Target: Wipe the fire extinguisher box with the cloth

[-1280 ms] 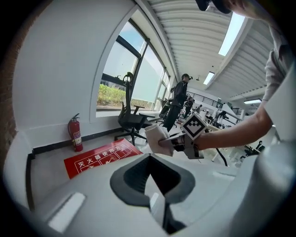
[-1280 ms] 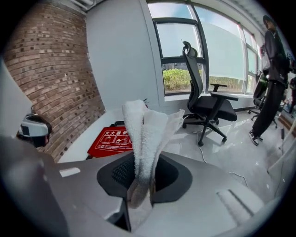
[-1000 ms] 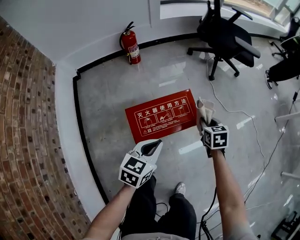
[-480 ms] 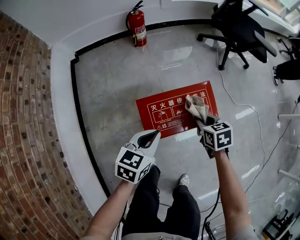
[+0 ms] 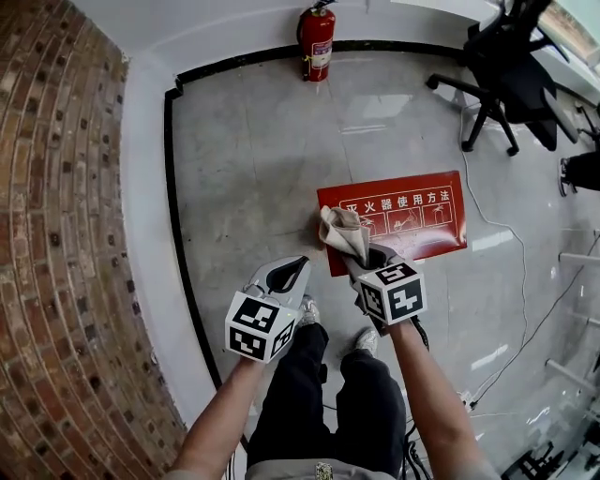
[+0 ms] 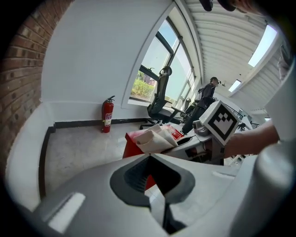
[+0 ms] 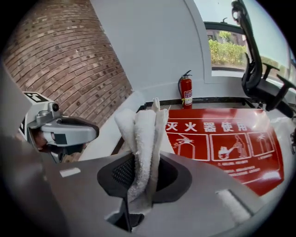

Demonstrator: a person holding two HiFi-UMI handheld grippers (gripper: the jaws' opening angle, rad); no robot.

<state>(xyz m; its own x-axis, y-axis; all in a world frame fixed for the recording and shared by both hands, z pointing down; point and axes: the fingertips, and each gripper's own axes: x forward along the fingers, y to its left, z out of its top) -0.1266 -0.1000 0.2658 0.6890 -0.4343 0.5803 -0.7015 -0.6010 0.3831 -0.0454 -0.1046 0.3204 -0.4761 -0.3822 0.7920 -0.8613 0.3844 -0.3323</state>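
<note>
The left hand-held gripper (image 5: pixel 287 274) hangs above the floor (image 5: pixel 244 159), its jaws together with nothing between them. Just beside it, the right hand-held gripper (image 5: pixel 373 260) is clamped on the cloth (image 5: pixel 341 231), which sticks out past the jaws in a bunched fold. The cloth lies over the left end of the red box (image 5: pixel 412 211), which lies flat on the floor; whether they touch I cannot tell. Farther off, an extinguisher (image 5: pixel 317 42) stands upright at the wall (image 5: pixel 234 26), with a chair (image 5: pixel 511 80) to its right.

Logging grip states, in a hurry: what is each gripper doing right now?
Left gripper: jaws closed, nothing between them.
Right gripper: jaws closed on the cloth.
</note>
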